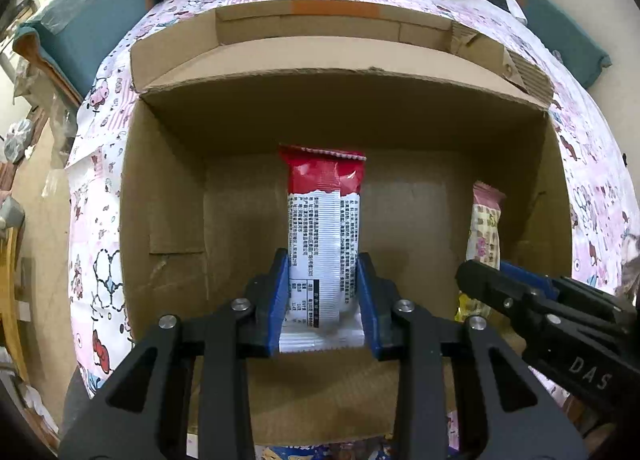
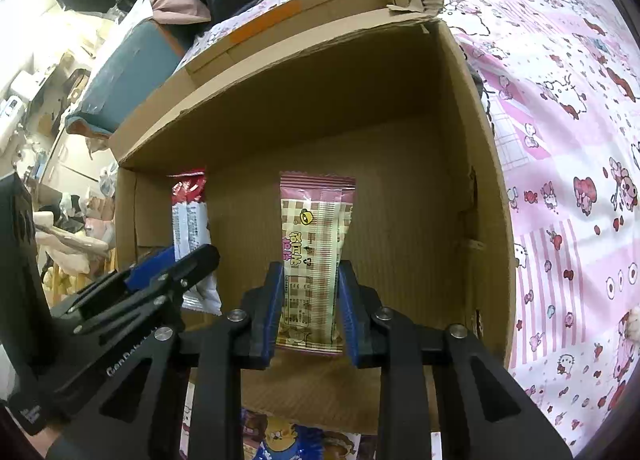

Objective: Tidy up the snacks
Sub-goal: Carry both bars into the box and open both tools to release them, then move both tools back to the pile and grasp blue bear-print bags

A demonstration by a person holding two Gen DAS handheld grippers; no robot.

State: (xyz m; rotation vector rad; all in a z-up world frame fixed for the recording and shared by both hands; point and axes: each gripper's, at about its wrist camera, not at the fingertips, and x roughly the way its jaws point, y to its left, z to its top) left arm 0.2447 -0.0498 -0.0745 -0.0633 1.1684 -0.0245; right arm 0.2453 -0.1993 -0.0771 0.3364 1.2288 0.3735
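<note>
Inside cardboard box, both tongs clamp packets lengthwise, red packet, pink packet.

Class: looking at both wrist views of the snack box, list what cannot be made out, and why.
- Red-and-white packet: lower end behind the left gripper, left wrist view.
- Pink packet: small print too tiny, right wrist view.
- Cardboard box: near wall hidden by gripper arms.
</note>
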